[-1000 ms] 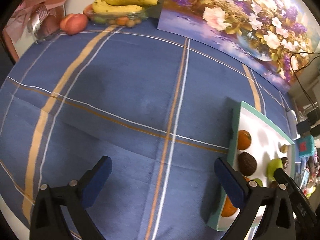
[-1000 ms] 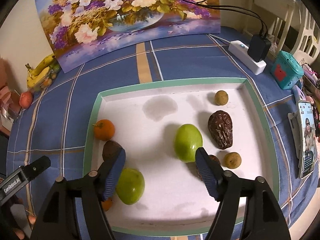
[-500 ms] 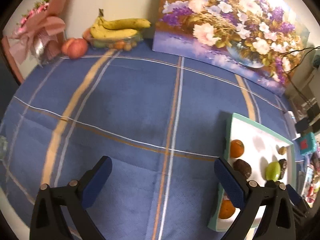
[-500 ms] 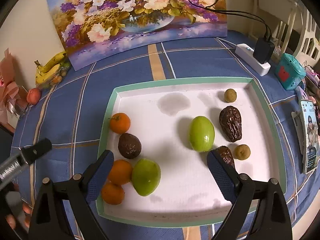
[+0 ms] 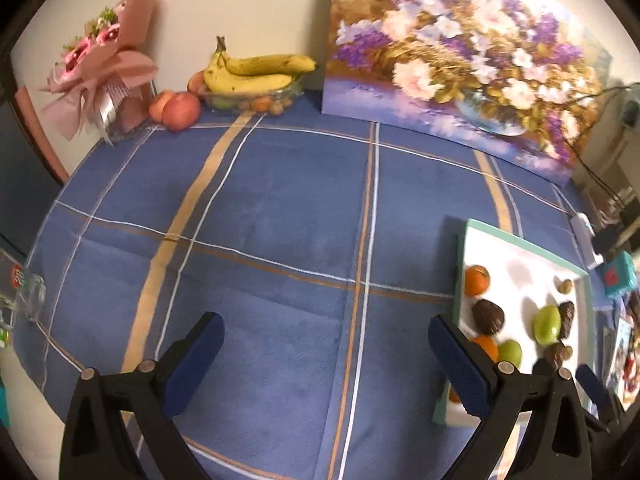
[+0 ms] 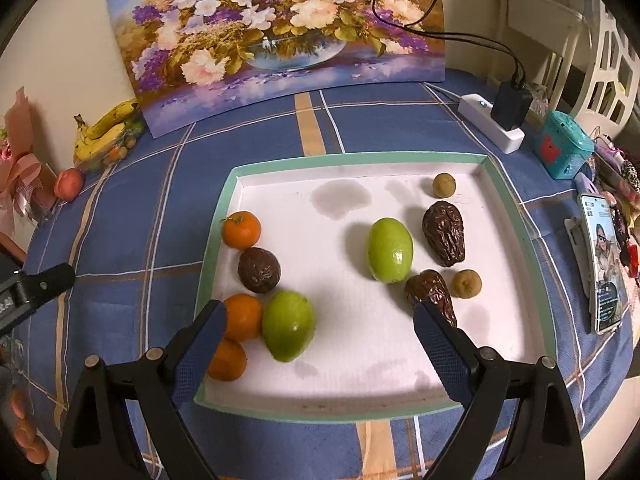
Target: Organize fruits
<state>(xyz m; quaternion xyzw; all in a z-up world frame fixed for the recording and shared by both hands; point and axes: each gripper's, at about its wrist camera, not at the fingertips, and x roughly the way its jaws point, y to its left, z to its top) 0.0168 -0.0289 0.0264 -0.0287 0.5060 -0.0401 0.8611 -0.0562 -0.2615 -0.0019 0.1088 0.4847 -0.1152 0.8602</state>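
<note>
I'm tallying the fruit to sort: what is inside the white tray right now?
The white tray holds three oranges, two green fruits, three dark wrinkled fruits and two small brown ones. The right gripper's fingers partly cover some.

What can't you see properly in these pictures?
- Lowest orange: partly behind the right gripper's left finger, right wrist view.
- Dark fruit near the front: its end is behind the right finger, same view.
- Tray's near corner: covered by the left gripper's right finger, left wrist view.
- Small fruits in the clear bowl under the bananas: too small to name.
</note>
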